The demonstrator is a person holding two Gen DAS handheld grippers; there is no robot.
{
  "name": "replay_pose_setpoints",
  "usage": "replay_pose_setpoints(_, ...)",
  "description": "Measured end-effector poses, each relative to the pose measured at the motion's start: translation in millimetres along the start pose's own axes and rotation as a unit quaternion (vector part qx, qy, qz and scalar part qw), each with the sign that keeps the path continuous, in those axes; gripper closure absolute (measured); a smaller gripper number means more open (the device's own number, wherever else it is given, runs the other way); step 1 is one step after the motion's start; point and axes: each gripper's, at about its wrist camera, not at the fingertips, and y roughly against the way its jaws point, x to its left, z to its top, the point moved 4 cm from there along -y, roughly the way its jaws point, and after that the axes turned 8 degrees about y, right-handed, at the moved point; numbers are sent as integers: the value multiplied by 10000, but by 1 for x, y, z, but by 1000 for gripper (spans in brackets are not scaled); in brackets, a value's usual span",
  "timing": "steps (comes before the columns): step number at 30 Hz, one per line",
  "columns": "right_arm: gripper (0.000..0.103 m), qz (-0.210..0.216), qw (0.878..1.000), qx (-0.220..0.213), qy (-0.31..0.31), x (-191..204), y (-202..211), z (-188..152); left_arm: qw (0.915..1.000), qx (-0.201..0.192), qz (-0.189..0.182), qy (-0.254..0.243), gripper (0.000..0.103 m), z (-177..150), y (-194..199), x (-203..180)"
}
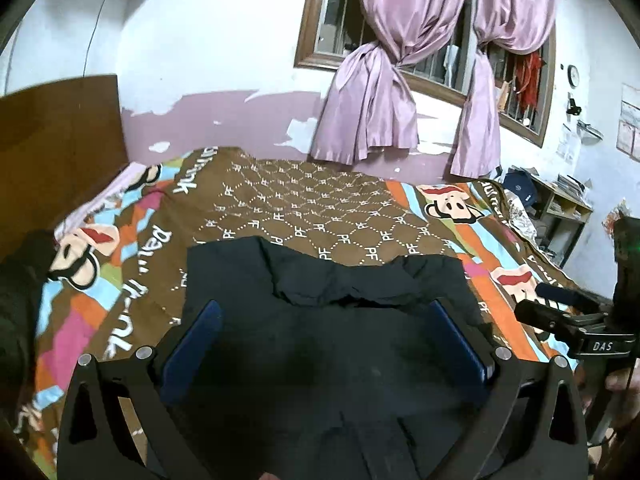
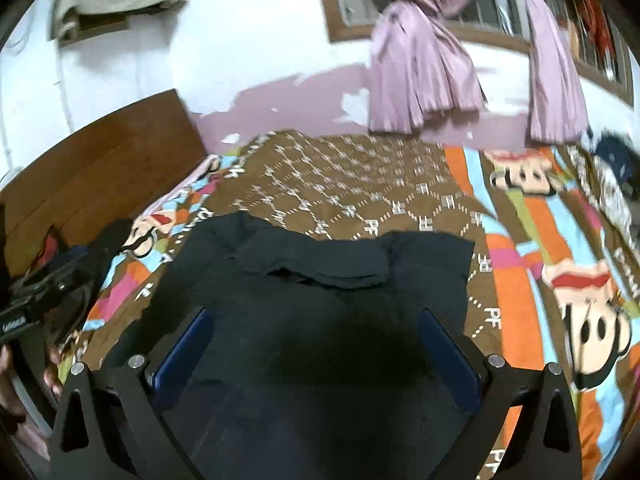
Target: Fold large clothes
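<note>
Dark garment [image 1: 320,360] near end cut off by bottom edge; right wrist view motion-blurred, shelf [image 1: 560,204] clutter unreadable.

Dark garment [image 1: 320,340] flat on patterned bedspread [image 1: 320,208]

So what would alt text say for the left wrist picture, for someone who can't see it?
A dark garment lies spread on a bed with a brown cartoon-monkey bedsheet, seen between the open blue-padded fingers of the left gripper. The right gripper enters at the right edge; pink curtains hang at a barred window behind.
</note>
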Motion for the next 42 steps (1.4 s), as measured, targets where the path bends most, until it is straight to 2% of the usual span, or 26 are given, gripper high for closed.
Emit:
replay_pose_setpoints(3,0,-31,9993,-106,368,17,31,-3,9999,-42,142,0,2,-6,29,-1)
replay_pose_setpoints(9,0,-6,9974,-173,699,43,76,-13,9998,-51,139,-134,2,-27,76,-3)
replay_pose_setpoints(13,0,105,9948,-171,997,64,100,-35,9973,-303,635,-210,2,-54,112,0)
replay_pose_setpoints(15,0,76,9914,-166,1294,75,110,-53,9965,-262,746,-258,2,-69,120,3)
replay_pose_setpoints(24,0,212,9865,484,1550,97,117,-124,9940,-136,892,-623,2,-136,147,7)
replay_pose_setpoints(27,0,235,9845,819,1530,100,110,-149,9944,40,842,-629,2,-160,151,14)
replay_pose_setpoints(31,0,276,9819,1144,1482,104,104,-176,9910,484,924,-836,2,-198,149,18)
replay_pose_setpoints(36,0,319,9715,1723,1596,111,94,-217,9861,934,979,-964,2,-243,143,25)
replay_pose_setpoints(42,0,377,9602,2150,1741,118,85,-247,9774,1508,992,-1099,2,-295,135,37)
